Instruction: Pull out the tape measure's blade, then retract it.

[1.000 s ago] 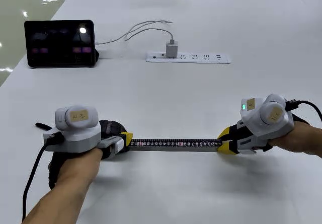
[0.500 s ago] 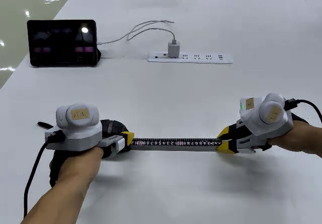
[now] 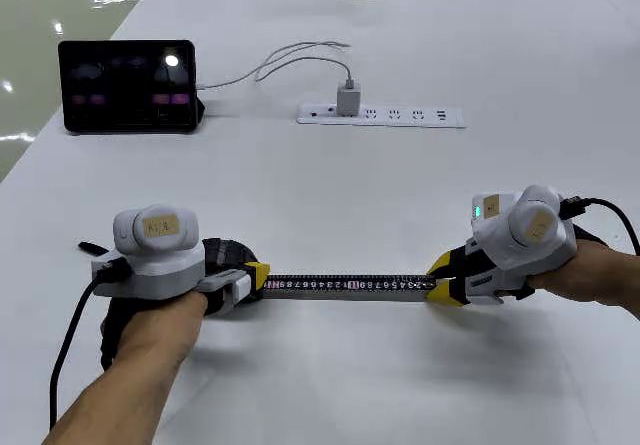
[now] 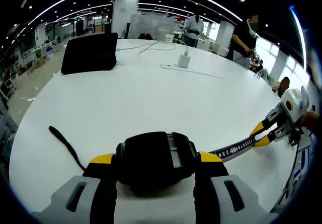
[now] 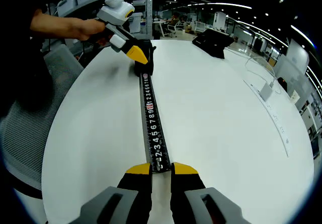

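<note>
Blade [image 3: 350, 285] lies stretched along the counter [image 3: 330, 185], its tip pinched in the right claw [image 5: 161, 169]; left claw [image 3: 240, 283] clamps the tape measure case [image 4: 155, 156]. Pull-out looks done; next, I'd say, feed it back slowly.

Blade [image 3: 345, 285] flat on table [image 3: 400, 195], case [image 3: 222, 257] at its 9 o'clock end — tablet [image 3: 128, 85] at 10, power strip [image 3: 400, 116] at 12.

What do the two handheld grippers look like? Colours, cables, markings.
They match: the left gripper and right gripper have rounded white-grey housings with a tan sticker, grey tongs tipped yellow, and a black cable at the back. The right has a green light. Bare forearms, no sleeves.
</note>
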`<state>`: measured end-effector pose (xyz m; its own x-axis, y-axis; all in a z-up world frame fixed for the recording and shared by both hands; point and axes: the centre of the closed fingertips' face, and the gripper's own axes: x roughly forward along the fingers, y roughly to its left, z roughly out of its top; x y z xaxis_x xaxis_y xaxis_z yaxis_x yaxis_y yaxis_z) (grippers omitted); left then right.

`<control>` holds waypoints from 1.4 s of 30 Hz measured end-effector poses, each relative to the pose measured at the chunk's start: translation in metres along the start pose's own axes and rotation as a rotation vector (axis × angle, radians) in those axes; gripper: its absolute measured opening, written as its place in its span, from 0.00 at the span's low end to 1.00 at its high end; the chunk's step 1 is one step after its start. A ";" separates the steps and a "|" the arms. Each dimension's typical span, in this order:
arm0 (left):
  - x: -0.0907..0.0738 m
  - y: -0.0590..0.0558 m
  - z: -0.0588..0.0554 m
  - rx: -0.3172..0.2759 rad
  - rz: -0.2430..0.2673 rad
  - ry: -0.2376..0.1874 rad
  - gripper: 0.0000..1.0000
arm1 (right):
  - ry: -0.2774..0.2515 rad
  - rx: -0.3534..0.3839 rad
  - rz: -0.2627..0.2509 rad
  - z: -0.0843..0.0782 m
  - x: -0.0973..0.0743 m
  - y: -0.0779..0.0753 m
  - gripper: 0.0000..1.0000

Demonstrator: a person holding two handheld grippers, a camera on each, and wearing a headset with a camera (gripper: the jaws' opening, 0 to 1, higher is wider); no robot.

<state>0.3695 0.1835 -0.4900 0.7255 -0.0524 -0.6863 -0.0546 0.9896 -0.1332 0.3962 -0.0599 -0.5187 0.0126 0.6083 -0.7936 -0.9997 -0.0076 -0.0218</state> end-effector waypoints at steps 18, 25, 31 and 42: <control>0.002 0.000 0.000 -0.006 -0.008 0.006 0.56 | -0.010 -0.006 0.008 0.011 0.008 0.001 0.10; 0.001 0.000 0.000 -0.008 -0.012 0.008 0.56 | -0.016 -0.009 0.013 0.017 0.012 0.000 0.10; 0.001 0.000 0.000 -0.010 -0.014 0.009 0.56 | -0.019 -0.013 0.015 0.021 0.016 0.000 0.10; 0.001 0.000 0.000 -0.012 -0.019 0.012 0.57 | -0.023 -0.018 0.021 0.028 0.022 0.001 0.10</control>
<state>0.3701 0.1838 -0.4905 0.7180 -0.0724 -0.6923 -0.0497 0.9867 -0.1546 0.3949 -0.0246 -0.5192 -0.0092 0.6259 -0.7799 -0.9993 -0.0349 -0.0162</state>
